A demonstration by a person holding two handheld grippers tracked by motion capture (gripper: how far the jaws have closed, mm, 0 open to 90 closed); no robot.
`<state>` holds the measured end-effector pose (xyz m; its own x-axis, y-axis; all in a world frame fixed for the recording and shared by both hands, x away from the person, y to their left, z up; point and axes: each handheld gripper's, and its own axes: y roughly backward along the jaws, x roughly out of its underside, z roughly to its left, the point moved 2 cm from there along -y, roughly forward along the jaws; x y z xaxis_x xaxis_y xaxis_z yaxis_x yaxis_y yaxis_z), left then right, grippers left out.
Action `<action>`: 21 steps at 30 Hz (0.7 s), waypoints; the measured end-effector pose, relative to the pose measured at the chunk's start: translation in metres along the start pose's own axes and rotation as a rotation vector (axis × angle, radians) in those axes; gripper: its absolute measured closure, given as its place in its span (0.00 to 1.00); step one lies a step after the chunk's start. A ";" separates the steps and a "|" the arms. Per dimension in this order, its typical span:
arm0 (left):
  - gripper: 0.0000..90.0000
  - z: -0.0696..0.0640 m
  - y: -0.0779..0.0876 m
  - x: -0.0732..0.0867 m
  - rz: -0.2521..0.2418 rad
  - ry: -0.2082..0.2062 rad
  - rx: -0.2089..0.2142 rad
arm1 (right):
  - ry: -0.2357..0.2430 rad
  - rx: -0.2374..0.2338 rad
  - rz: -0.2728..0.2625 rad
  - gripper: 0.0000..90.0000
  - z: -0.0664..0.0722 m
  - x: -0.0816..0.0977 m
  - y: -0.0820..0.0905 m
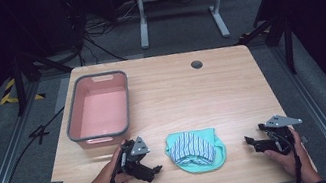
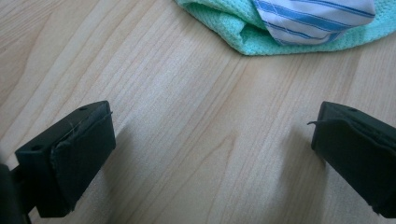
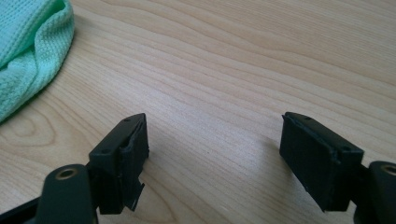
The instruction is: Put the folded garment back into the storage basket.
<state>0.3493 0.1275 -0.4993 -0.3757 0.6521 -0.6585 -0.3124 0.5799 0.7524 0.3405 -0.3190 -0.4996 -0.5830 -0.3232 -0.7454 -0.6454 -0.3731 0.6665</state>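
A mint-green waffle cloth (image 1: 213, 156) lies near the table's front edge, with a white cloth with blue stripes (image 1: 190, 146) crumpled on top of it. My left gripper (image 1: 153, 169) rests just left of the pile, open, nothing between its jaws. In the left gripper view (image 2: 212, 140) the green cloth (image 2: 229, 23) and striped cloth (image 2: 317, 18) lie a short way ahead. My right gripper (image 1: 251, 143) sits to the right of the pile, open and empty. In the right gripper view (image 3: 212, 144) an edge of the green cloth (image 3: 28, 51) shows at the upper left.
A pink bin with a grey rim (image 1: 72, 118) stands empty at the table's left side. A round cable hole (image 1: 197, 64) sits near the far edge. Bare wood (image 1: 232, 94) lies between the bin and the right edge. A table frame stands on the floor beyond.
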 end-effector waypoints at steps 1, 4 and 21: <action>0.00 0.000 0.000 0.000 0.000 0.000 0.000 | 0.000 0.000 0.000 0.27 0.000 0.000 0.000; 0.00 0.000 0.000 0.000 -0.001 0.002 0.001 | -0.002 0.001 0.001 0.27 0.000 0.000 0.000; 0.13 -0.003 0.000 -0.007 -0.001 -0.026 0.019 | -0.004 -0.004 0.031 0.20 0.005 -0.001 0.001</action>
<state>0.3494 0.1215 -0.4948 -0.3521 0.6639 -0.6598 -0.2960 0.5897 0.7514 0.3383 -0.3146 -0.4985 -0.6047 -0.3308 -0.7245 -0.6253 -0.3662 0.6891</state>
